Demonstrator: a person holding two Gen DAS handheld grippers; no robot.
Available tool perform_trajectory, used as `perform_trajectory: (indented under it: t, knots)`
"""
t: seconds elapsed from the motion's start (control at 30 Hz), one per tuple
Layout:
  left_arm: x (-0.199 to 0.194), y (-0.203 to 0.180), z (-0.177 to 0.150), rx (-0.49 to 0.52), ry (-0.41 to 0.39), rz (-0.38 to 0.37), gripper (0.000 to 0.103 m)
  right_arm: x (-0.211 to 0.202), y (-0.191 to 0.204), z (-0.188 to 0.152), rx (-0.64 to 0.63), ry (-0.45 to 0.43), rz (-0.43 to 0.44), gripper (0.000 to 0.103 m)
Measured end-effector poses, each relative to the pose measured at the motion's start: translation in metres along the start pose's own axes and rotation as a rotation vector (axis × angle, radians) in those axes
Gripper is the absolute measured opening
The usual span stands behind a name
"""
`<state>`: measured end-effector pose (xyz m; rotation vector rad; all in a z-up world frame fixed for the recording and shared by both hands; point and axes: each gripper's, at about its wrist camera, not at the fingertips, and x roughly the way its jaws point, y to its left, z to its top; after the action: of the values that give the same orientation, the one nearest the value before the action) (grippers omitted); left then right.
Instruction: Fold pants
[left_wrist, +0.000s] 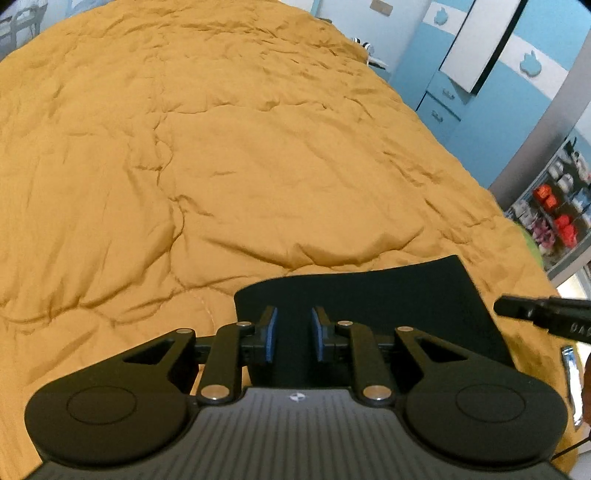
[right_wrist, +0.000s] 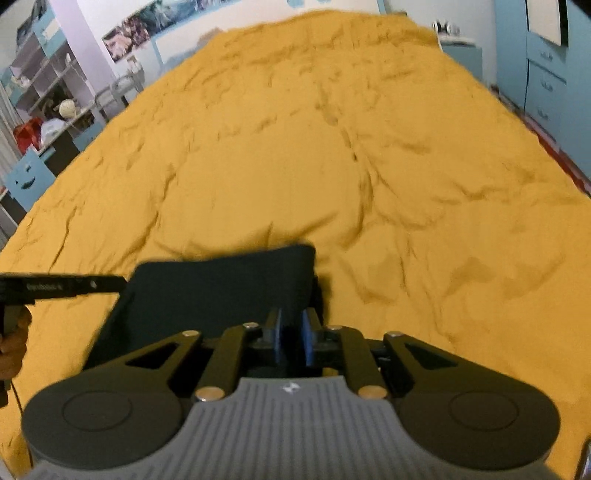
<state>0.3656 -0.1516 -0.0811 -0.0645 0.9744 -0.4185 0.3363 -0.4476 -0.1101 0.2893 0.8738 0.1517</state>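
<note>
The dark folded pants (left_wrist: 369, 291) lie flat as a neat rectangle on the mustard bedspread (left_wrist: 221, 166), near its front edge. My left gripper (left_wrist: 294, 321) hovers over the pants' left part, its blue pads apart, with only the flat cloth showing between them. My right gripper (right_wrist: 292, 328) is over the right end of the pants (right_wrist: 221, 288), its pads a narrow gap apart with no cloth pinched that I can see. Each view shows the other tool's black fingers (left_wrist: 524, 310) (right_wrist: 74, 286) reaching in from the side, beside the pants' edge.
The rumpled bedspread (right_wrist: 332, 147) stretches far ahead and to both sides. Blue cabinets (left_wrist: 439, 107) stand beyond the bed's right edge. Shelves with small items (right_wrist: 48, 96) are at the left. A hand (right_wrist: 13, 350) holds the left tool.
</note>
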Motion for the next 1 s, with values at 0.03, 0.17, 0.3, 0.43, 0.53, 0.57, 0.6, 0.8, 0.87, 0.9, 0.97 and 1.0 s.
perform_trajectory:
  t: [0.03, 0.17, 0.3, 0.43, 0.53, 0.57, 0.6, 0.8, 0.87, 0.9, 0.97, 1.0]
  knots:
    - [0.004, -0.001, 0.0, 0.01, 0.004, 0.012, 0.021, 0.005, 0.002, 0.001, -0.003, -0.011, -0.007, 0.008]
    - [0.023, -0.002, -0.005, 0.028, 0.018, 0.062, 0.02, 0.03, 0.003, -0.001, -0.029, 0.002, -0.096, 0.007]
    - [0.034, 0.003, -0.009, 0.005, 0.02, 0.093, 0.017, 0.053, -0.012, -0.011, 0.038, 0.031, -0.098, 0.007]
    - [0.025, 0.003, -0.009, -0.021, 0.002, 0.094, 0.017, 0.043, -0.009, -0.011, 0.038, 0.01, -0.107, 0.007]
    - [0.005, -0.002, -0.014, -0.017, -0.014, 0.075, 0.017, 0.024, -0.005, -0.017, 0.04, -0.016, -0.1, 0.012]
    - [-0.002, -0.004, -0.017, -0.014, -0.02, 0.07, 0.017, 0.016, -0.004, -0.021, 0.043, -0.025, -0.095, 0.014]
    - [-0.009, -0.005, -0.021, -0.008, -0.025, 0.064, 0.017, 0.008, -0.004, -0.024, 0.049, -0.032, -0.086, 0.016]
    - [-0.049, -0.005, -0.052, -0.034, -0.038, 0.035, 0.017, -0.043, -0.012, -0.055, 0.153, -0.075, -0.001, 0.023]
    - [-0.06, -0.004, -0.063, -0.058, -0.045, 0.021, 0.017, -0.057, -0.019, -0.067, 0.209, -0.081, 0.024, 0.023]
    - [-0.065, -0.004, -0.07, -0.075, -0.051, 0.014, 0.017, -0.062, -0.023, -0.073, 0.237, -0.08, 0.035, 0.023]
    - [-0.071, -0.002, -0.083, -0.112, -0.058, 0.002, 0.017, -0.069, -0.026, -0.085, 0.271, -0.073, 0.052, 0.025]
    - [-0.073, -0.001, -0.088, -0.13, -0.06, 0.001, 0.017, -0.07, -0.027, -0.091, 0.288, -0.065, 0.064, 0.026]
